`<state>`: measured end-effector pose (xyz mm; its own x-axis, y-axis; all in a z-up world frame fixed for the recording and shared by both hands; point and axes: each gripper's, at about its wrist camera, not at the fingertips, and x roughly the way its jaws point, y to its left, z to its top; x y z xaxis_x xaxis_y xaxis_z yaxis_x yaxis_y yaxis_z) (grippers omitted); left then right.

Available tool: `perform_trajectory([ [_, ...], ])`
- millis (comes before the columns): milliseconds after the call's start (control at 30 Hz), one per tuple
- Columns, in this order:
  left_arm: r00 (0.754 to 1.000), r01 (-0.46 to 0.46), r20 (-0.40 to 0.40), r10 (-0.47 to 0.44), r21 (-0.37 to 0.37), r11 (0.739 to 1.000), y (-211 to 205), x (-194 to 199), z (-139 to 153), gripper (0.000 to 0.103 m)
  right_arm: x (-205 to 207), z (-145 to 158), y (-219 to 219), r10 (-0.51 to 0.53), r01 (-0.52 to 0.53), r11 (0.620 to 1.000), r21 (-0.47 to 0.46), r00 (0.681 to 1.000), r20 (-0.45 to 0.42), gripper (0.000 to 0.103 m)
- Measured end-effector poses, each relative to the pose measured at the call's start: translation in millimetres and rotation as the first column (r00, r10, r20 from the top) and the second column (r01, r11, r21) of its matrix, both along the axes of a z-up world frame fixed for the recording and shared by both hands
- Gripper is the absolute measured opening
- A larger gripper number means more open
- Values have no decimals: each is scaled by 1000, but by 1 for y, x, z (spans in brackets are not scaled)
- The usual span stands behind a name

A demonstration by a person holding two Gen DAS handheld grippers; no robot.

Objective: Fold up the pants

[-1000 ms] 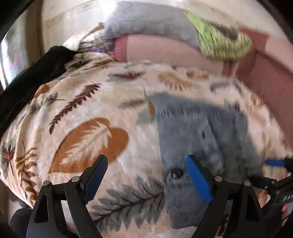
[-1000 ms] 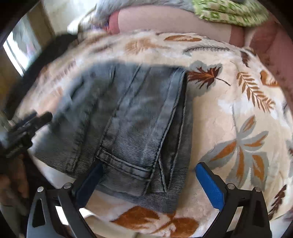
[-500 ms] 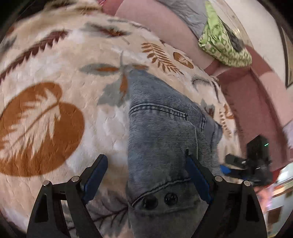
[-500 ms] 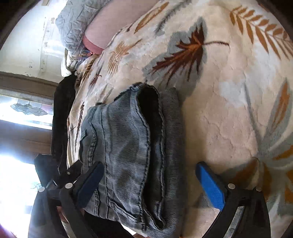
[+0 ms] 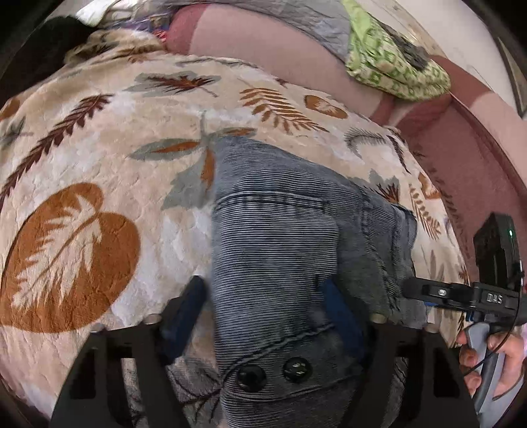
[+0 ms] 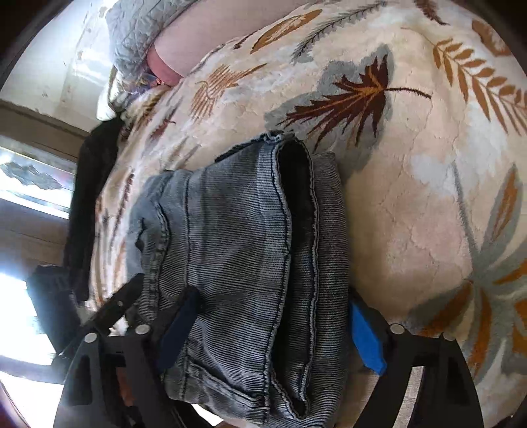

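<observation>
The grey-blue denim pants (image 5: 283, 250) lie folded in a thick bundle on a cream leaf-print blanket (image 5: 98, 171). My left gripper (image 5: 270, 316) straddles the waistband end, where two dark buttons (image 5: 273, 373) show; its fingers are apart on either side of the bundle. My right gripper (image 6: 273, 332) straddles the other end of the pants (image 6: 250, 256), where the hems and folded layers show; its fingers are also apart. The right gripper also shows in the left wrist view (image 5: 428, 293) at the bundle's right edge.
A pink sofa back (image 5: 283, 49) runs behind the blanket, with a grey quilt (image 5: 296, 16) and a green patterned cloth (image 5: 395, 69) on it. A dark garment (image 6: 89, 197) hangs off the blanket's edge by a bright window (image 6: 26, 184).
Both grippers have moved in on the folded pants from opposite ends, and their fingers have drawn closer around the bundle. The left view has tilted back to show more of the sofa.
</observation>
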<state>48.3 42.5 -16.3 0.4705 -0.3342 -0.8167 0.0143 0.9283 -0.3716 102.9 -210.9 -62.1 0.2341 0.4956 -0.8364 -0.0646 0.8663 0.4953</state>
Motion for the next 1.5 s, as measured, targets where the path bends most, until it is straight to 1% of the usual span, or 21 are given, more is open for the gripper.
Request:
perform_trajectory([
  [133, 1000, 9, 13, -9, 32, 999, -4, 0, 2, 66, -4, 1, 5, 7, -5, 997, -74, 1000, 18, 79],
  [167, 1000, 11, 14, -12, 35, 999, -4, 0, 3, 65, -5, 2, 7, 8, -6, 996, -92, 1000, 23, 75],
  [267, 999, 24, 25, -25, 57, 998, -8, -1, 5, 61, -8, 5, 12, 21, -14, 989, -145, 999, 46, 71],
  [367, 999, 32, 38, -36, 89, 996, -12, -4, 7, 55, -11, 8, 19, 33, -20, 984, -177, 997, 68, 62],
  [400, 998, 34, 44, -39, 102, 994, -13, -4, 8, 50, -13, 10, 21, 39, -24, 983, -183, 996, 80, 57],
  [433, 998, 38, 52, -45, 117, 992, -15, -6, 10, 45, -14, 12, 23, 45, -28, 982, -188, 995, 88, 54],
  [500, 996, 46, 70, -58, 155, 987, -19, -8, 13, 40, -17, 15, 27, 60, -39, 979, -200, 993, 103, 48],
  [567, 995, 47, 76, -62, 179, 983, -22, -9, 14, 40, -18, 16, 30, 66, -43, 978, -205, 992, 107, 48],
  [733, 994, 47, 88, -67, 217, 975, -26, -11, 14, 40, -14, 10, 22, 76, -62, 983, -171, 994, 77, 56],
  [800, 994, 44, 86, -64, 213, 976, -25, -11, 13, 40, -13, 6, 19, 69, -59, 988, -146, 996, 65, 60],
  [900, 994, 44, 85, -64, 213, 976, -24, -10, 13, 40, -11, 4, 14, 64, -58, 992, -110, 997, 51, 60],
  [1000, 995, 39, 86, -59, 219, 975, -25, -11, 14, 38, -10, 3, 15, 73, -69, 992, -104, 997, 38, 60],
  [1033, 995, 37, 86, -57, 220, 975, -26, -11, 14, 38, -9, 3, 14, 73, -70, 993, -96, 997, 32, 60],
  [1067, 994, 35, 89, -56, 225, 974, -26, -11, 15, 37, -9, 4, 14, 69, -66, 994, -90, 997, 34, 57],
  [1100, 994, 33, 91, -55, 232, 972, -28, -12, 17, 33, -11, 5, 14, 73, -69, 993, -92, 996, 45, 47],
  [1133, 994, 29, 95, -53, 239, 971, -28, -13, 19, 29, -14, 8, 17, 87, -80, 992, -100, 994, 69, 42],
  [1167, 994, 27, 98, -52, 241, 970, -29, -13, 21, 27, -16, 11, 20, 95, -87, 991, -100, 992, 81, 32],
  [1233, 993, 24, 108, -51, 235, 972, -27, -14, 30, 21, -22, 23, 22, 97, -84, 990, -112, 988, 120, 26],
  [1333, 984, 31, 160, -73, 251, 968, -30, -15, 54, 19, -26, 48, 27, 118, -96, 987, -127, 976, 181, 24],
  [1400, 973, 19, 215, -82, 279, 960, -32, -12, 74, 19, -22, 65, 32, 135, -107, 985, -135, 966, 220, 24],
  [1500, 959, -18, 275, -65, 289, 957, -25, 8, 98, 19, -2, 96, 38, 136, -102, 987, -128, 945, 296, 24],
])
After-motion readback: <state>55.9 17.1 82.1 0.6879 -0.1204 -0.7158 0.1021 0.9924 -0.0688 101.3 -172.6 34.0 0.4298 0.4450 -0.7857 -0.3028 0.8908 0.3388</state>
